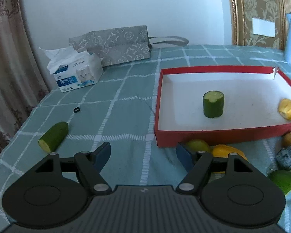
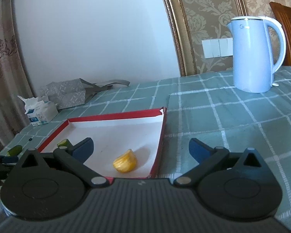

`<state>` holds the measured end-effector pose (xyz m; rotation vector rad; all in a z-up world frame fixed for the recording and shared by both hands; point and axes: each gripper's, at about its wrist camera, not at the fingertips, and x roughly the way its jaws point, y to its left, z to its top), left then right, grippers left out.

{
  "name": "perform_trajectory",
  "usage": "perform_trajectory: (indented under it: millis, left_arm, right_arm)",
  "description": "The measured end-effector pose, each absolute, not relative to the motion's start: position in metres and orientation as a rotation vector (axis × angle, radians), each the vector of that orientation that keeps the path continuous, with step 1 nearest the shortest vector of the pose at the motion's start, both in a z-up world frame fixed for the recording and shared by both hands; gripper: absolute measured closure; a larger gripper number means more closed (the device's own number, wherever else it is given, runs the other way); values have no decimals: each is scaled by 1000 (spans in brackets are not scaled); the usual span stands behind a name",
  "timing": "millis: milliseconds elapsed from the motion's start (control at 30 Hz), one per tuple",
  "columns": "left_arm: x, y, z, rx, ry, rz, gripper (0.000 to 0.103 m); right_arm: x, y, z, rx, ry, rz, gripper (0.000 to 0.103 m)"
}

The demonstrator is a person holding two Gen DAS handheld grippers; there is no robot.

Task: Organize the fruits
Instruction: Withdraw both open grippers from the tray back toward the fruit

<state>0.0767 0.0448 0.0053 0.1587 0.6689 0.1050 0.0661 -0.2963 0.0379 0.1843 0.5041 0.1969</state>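
Observation:
A red box [image 1: 213,136] with a white inside lies on the checked tablecloth. A green cucumber piece [image 1: 213,106] stands upright in it, and a yellow fruit piece [image 1: 288,109] lies at its right wall. My left gripper [image 1: 143,155] is open and empty above the cloth, left of the box's front corner. A cucumber piece [image 1: 53,136] lies on the cloth to its left. Several fruit pieces [image 1: 226,151] lie in front of the box. My right gripper [image 2: 141,151] is open and empty above the box [image 2: 159,143], over the yellow piece [image 2: 125,164].
A tissue pack [image 1: 77,73] and a grey patterned bag [image 1: 114,44] sit at the back left. A small black ring [image 1: 77,109] lies on the cloth. A light blue kettle [image 2: 252,54] stands at the back right. The table's left edge meets a curtain.

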Motion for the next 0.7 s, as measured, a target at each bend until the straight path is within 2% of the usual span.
perform_trajectory:
  millis: [367, 700]
  left_arm:
    - [66, 55, 22, 113, 611, 14, 28]
    - [77, 43, 10, 119, 653, -98, 26]
  right_arm:
    - [65, -293, 38, 180, 514, 219, 0]
    - [67, -292, 35, 169, 526, 209, 0]
